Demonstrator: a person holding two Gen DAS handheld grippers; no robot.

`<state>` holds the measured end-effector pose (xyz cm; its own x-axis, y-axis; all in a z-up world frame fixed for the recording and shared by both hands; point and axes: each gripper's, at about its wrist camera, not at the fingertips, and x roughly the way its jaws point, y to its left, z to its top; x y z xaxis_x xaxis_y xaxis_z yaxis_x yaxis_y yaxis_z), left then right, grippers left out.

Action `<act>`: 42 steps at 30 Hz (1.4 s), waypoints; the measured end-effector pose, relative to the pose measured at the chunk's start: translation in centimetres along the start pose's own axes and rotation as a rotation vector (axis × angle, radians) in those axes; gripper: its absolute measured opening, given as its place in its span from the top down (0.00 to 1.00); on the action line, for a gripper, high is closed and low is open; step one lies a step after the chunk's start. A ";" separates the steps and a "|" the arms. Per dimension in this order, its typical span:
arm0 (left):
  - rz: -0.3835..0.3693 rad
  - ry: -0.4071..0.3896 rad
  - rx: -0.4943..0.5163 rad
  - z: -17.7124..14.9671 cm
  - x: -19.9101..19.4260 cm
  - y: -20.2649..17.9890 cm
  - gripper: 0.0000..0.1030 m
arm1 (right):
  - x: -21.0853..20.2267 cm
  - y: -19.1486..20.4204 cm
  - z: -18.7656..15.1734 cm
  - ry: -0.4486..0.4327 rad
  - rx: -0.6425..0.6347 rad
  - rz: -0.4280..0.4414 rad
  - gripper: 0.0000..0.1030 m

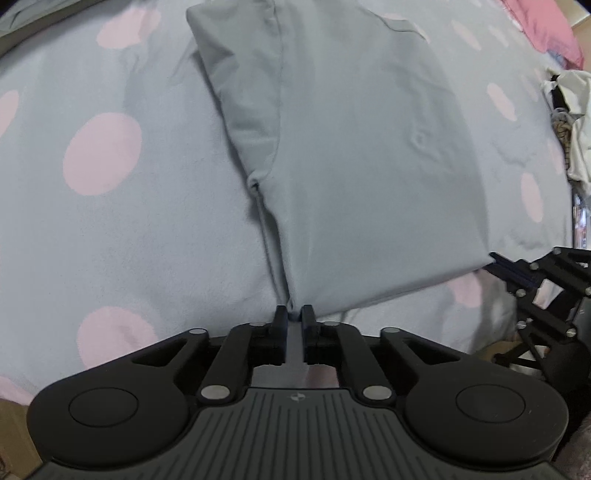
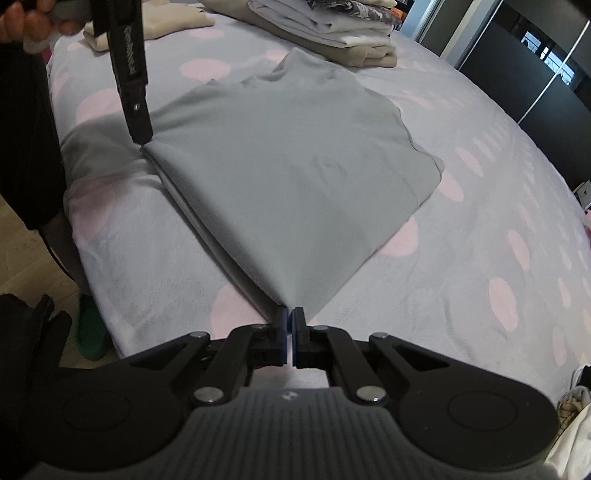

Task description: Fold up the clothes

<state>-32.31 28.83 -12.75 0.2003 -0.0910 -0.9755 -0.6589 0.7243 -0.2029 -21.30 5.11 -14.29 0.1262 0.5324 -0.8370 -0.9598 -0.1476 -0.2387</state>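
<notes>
A pale grey garment [image 1: 351, 166] lies folded flat on a grey bedspread [image 1: 166, 240] with pink dots. My left gripper [image 1: 294, 314] is shut on the garment's near left corner, with a pinch of cloth between the pads. In the right wrist view the same garment [image 2: 288, 177] spreads away from my right gripper [image 2: 290, 315], which is shut on its near corner. The left gripper [image 2: 142, 138] shows there too, pointing down onto the far corner of that folded edge. The right gripper [image 1: 496, 260] touches the garment's right corner in the left wrist view.
A stack of folded clothes [image 2: 332, 29] and a beige garment [image 2: 166, 22] lie at the bed's far end. Loose clothes [image 1: 569, 129] sit at the right edge. A dark wardrobe [image 2: 535, 85] stands beyond the bedspread [image 2: 461, 277]. A green slipper [image 2: 90, 332] rests on the floor.
</notes>
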 end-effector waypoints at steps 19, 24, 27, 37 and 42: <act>-0.041 -0.384 -0.163 7.5 -4.2 3.1 0.36 | 0.7 -12.5 4.3 -0.108 0.649 0.125 0.31; -0.088 -0.399 -0.257 9.1 -1.3 4.9 0.36 | 3.9 -15.0 5.0 -0.106 0.785 0.180 0.31; -0.103 -0.396 -0.291 9.7 0.1 6.0 0.36 | 5.8 -16.2 5.1 -0.102 0.839 0.205 0.30; -0.117 -0.417 -0.260 10.7 2.6 6.6 0.37 | 10.4 -19.0 4.9 -0.125 0.968 0.272 0.30; -0.144 -0.455 -0.257 10.6 3.0 6.9 0.45 | 11.7 -19.4 5.3 -0.160 0.963 0.288 0.30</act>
<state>-28.57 40.76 -16.18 0.5579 0.1700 -0.8123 -0.7465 0.5304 -0.4018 -2.53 18.68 -16.86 -0.1089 0.6981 -0.7077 -0.7514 0.4082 0.5184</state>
